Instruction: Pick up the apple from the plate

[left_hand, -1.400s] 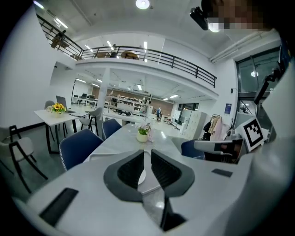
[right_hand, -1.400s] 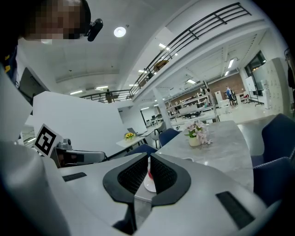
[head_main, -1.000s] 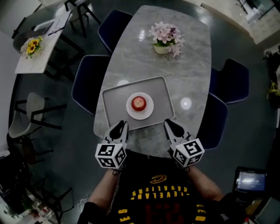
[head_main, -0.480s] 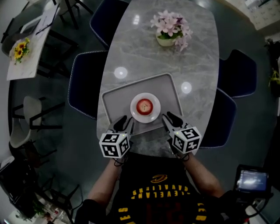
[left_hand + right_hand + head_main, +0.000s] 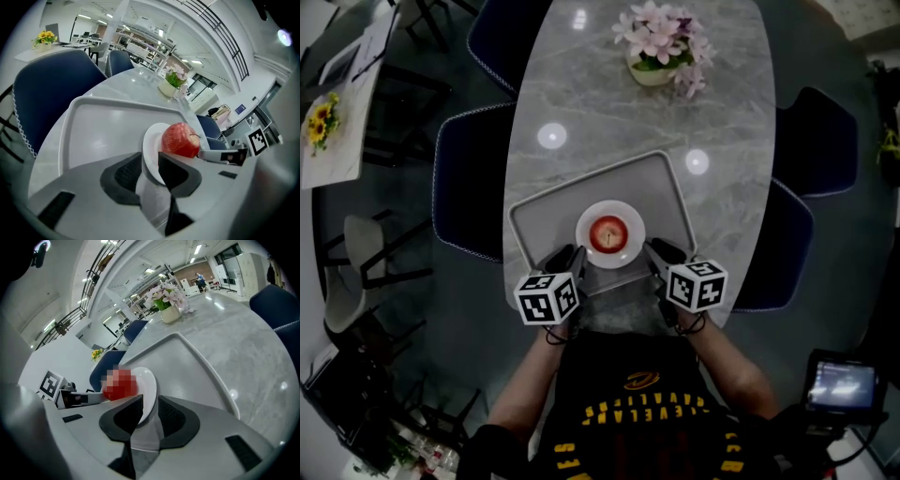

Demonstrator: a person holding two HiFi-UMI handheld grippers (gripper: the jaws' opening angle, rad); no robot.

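Note:
A red apple (image 5: 608,232) sits on a small white plate (image 5: 584,217) in the near half of a grey tray (image 5: 662,192). My left gripper (image 5: 565,257) is at the plate's near-left edge and my right gripper (image 5: 659,251) at its near-right edge, both tilted down. In the left gripper view the apple (image 5: 180,139) lies just beyond the open gripper (image 5: 149,164), and the plate's rim (image 5: 151,150) shows in the gap. In the right gripper view the plate's rim (image 5: 149,392) likewise shows between that open gripper (image 5: 150,411); the apple (image 5: 121,384) is blurred over there.
The tray lies at the near end of a grey marble table (image 5: 609,103). A pot of pink flowers (image 5: 661,45) stands at the far end. Dark blue chairs flank the table on the left (image 5: 464,183) and right (image 5: 787,244).
Both grippers have come down and forward from the table's near edge to the plate's sides. Their jaws have opened.

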